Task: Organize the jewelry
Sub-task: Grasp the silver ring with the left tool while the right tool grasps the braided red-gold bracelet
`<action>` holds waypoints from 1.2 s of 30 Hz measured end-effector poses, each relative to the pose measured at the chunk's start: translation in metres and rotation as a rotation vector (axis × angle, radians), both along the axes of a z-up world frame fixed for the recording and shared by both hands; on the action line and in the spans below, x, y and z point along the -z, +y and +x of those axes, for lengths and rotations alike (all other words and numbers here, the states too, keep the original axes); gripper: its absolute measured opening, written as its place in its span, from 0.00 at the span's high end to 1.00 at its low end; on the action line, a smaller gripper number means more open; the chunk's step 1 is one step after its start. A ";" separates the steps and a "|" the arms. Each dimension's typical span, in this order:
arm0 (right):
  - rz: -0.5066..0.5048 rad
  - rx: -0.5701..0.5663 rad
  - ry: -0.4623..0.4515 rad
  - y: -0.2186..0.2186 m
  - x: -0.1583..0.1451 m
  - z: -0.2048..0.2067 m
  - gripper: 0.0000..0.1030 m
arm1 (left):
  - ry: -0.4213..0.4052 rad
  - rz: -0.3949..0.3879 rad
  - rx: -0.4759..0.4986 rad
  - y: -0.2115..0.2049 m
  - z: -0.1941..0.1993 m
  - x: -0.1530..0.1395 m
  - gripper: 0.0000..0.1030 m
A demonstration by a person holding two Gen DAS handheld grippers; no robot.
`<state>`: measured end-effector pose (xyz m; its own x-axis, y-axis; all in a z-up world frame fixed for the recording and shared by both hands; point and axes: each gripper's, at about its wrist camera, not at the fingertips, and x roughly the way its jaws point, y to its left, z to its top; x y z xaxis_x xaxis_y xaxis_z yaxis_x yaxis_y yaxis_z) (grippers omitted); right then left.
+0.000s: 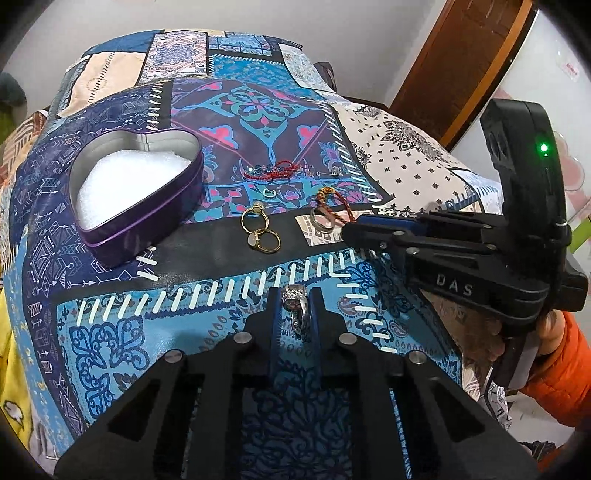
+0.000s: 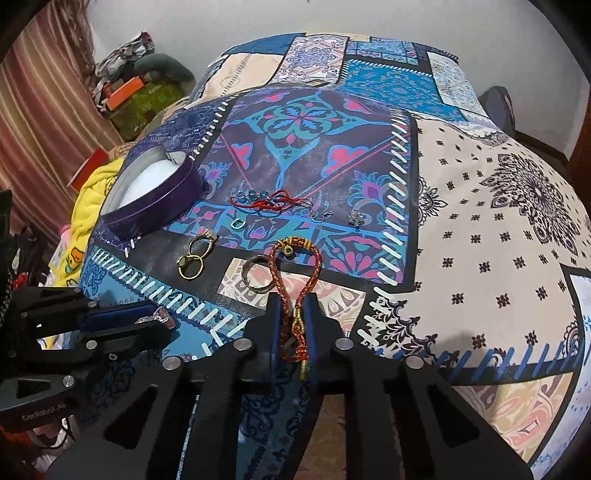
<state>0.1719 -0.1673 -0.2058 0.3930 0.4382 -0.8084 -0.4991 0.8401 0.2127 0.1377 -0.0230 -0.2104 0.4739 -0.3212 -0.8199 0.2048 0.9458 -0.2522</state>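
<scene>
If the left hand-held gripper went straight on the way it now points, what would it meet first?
Probably the two gold rings on the cloth directly ahead of the left hand-held gripper, which is shut on a silver ring. Depth is unclear; it might pass above them.

Worktop under patchwork cloth in blue, purple, cream. White wall behind; brown wooden door to the right. Striped curtain at left, w/ piled clutter beside it.
</scene>
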 end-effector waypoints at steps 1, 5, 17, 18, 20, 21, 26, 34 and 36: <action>0.000 0.002 -0.003 -0.001 -0.001 -0.001 0.92 | -0.002 0.000 -0.002 0.000 0.000 0.000 0.87; 0.001 0.010 -0.034 -0.003 -0.011 -0.005 0.94 | -0.010 0.002 -0.012 0.003 -0.002 -0.003 0.87; 0.048 -0.011 -0.136 0.011 -0.053 -0.016 0.94 | -0.116 0.019 -0.079 0.023 -0.011 -0.038 0.87; 0.055 -0.016 -0.145 0.014 -0.057 -0.016 0.94 | -0.125 0.021 -0.085 0.025 -0.011 -0.041 0.87; 0.063 -0.023 -0.159 0.019 -0.063 -0.019 0.94 | -0.146 0.027 -0.099 0.031 -0.011 -0.048 0.87; 0.069 -0.026 -0.167 0.022 -0.067 -0.020 0.94 | -0.161 0.028 -0.110 0.035 -0.012 -0.053 0.87; 0.100 -0.047 -0.200 0.036 -0.081 -0.020 0.94 | -0.213 0.027 -0.152 0.052 -0.010 -0.069 0.87; 0.145 -0.076 -0.238 0.061 -0.096 -0.013 0.94 | -0.277 0.028 -0.208 0.077 -0.005 -0.088 0.87; 0.150 -0.083 -0.243 0.066 -0.097 -0.011 0.94 | -0.288 0.031 -0.218 0.083 -0.003 -0.091 0.87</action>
